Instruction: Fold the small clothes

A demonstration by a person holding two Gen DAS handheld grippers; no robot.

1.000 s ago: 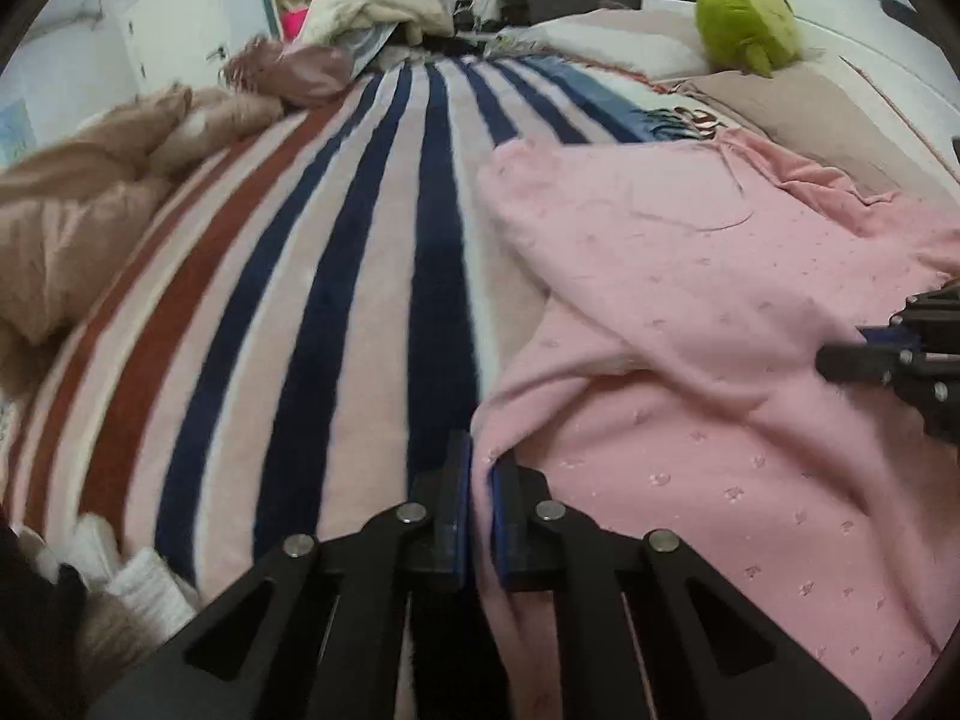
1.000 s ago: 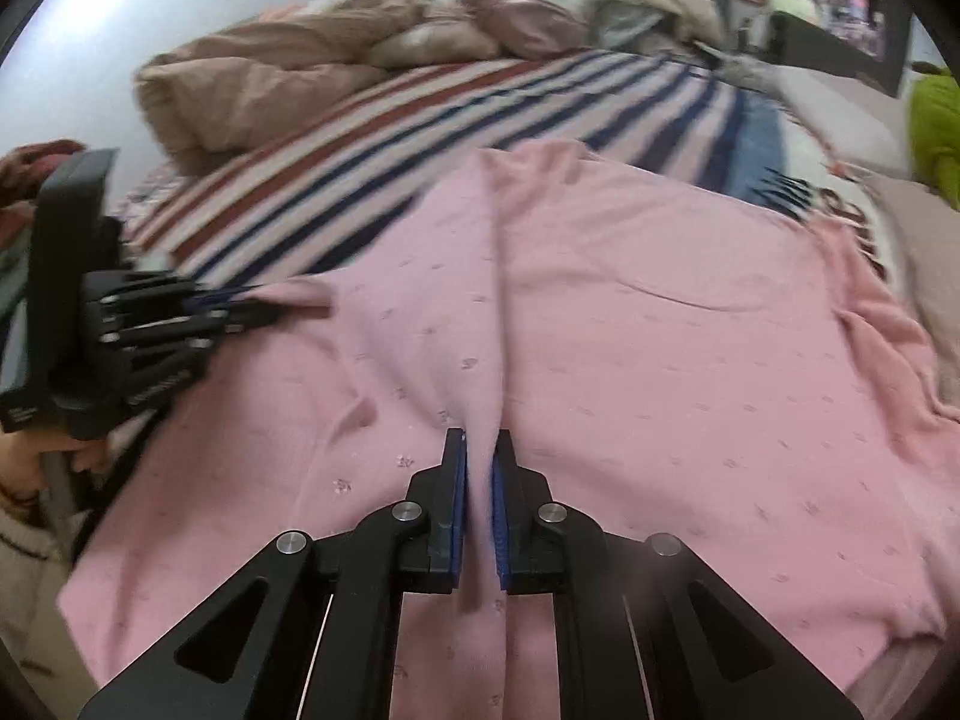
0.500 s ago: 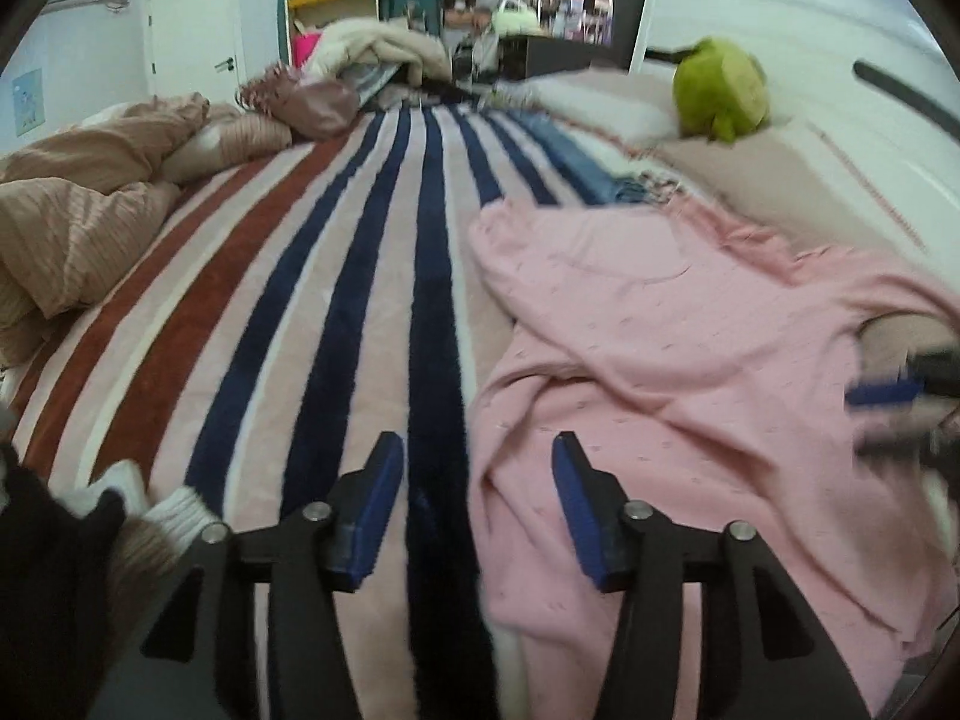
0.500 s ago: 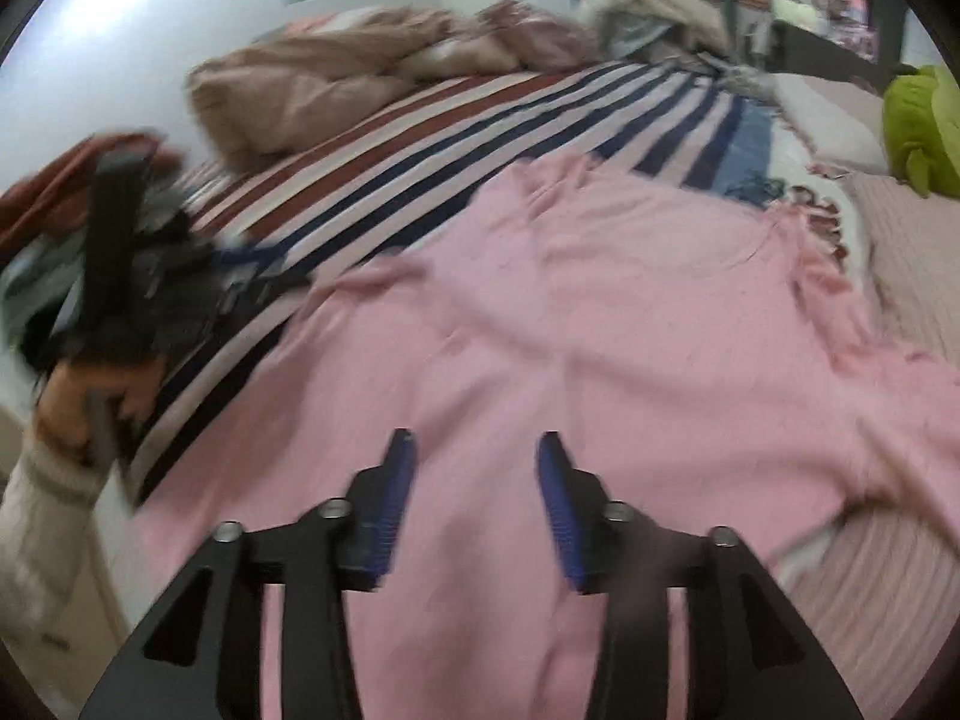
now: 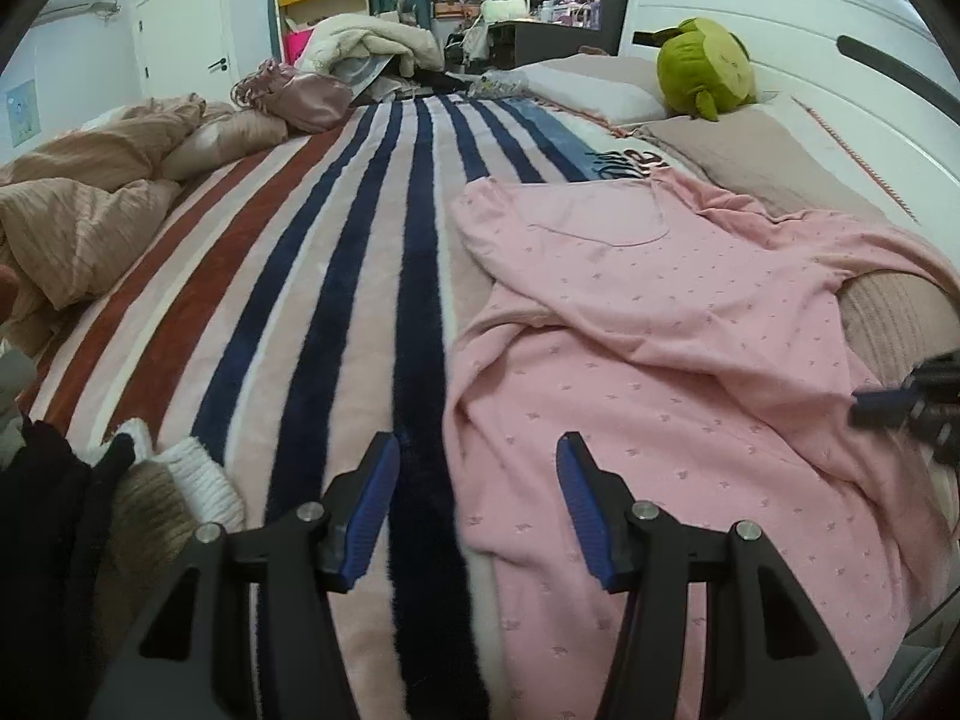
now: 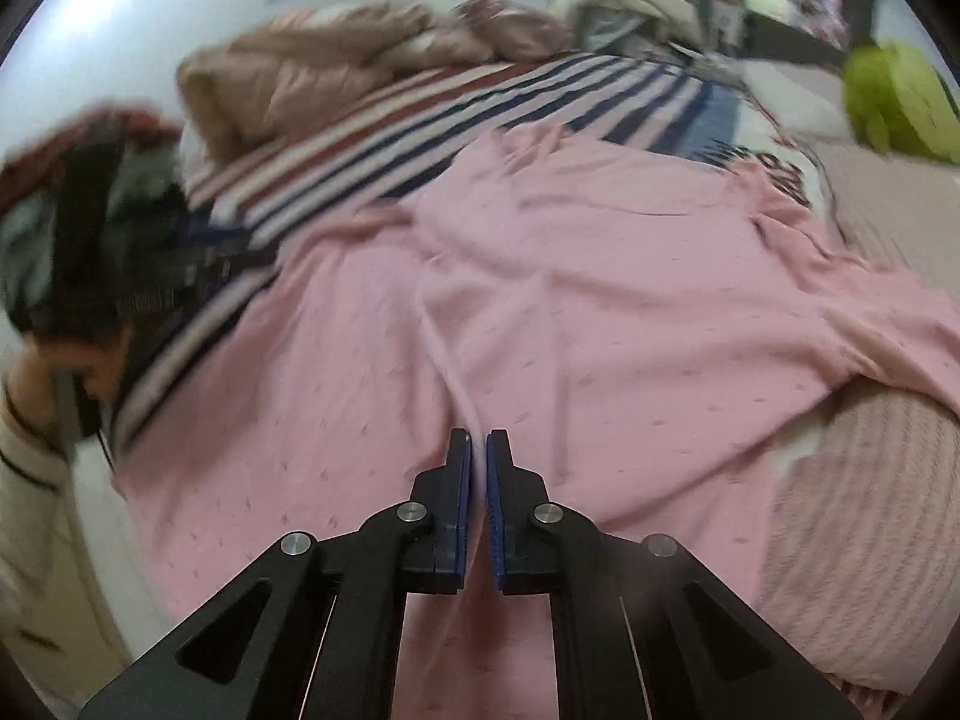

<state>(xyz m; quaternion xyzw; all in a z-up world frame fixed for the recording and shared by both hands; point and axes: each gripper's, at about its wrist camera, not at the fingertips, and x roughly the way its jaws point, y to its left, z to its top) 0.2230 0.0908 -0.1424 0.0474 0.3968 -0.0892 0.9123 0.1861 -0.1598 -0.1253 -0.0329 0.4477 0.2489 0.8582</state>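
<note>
1. Left wrist view: left tongs (image 5: 477, 501) at the bottom centre, blue pads spread wide apart, nothing between them. They hang over the near edge of the bed, one pad above a navy stripe, the other above pink cloth.
2. Pink garment (image 5: 660, 372), dotted with a small print, lies spread on the right half of the frame, on the striped blanket (image 5: 288, 312). Neckline towards the upper centre; a rumpled fold runs across the middle. Its right side drapes over a beige ribbed cushion (image 5: 894, 318).
3. Right tongs (image 5: 900, 402) enter at the right edge of this view, dark and partly cut off, just beside the garment's right part.
4. Green plush toy (image 5: 705, 69) in the upper right, against the white headboard. Tan bedding (image 5: 78, 204) is bunched at the left; white and brown knits (image 5: 180, 480) sit at the lower left.
5. Right wrist view, blurred: right tongs (image 6: 478, 462) at the bottom centre, pads drawn together on a raised ridge of the pink garment (image 6: 630, 300); the pinched fold runs up and away from the tips.
6. Left tongs (image 6: 204, 252) show at the left of this frame, smeared by blur, over the striped blanket (image 6: 540, 96) beside the garment's edge. Their state cannot be read in this view.
</note>
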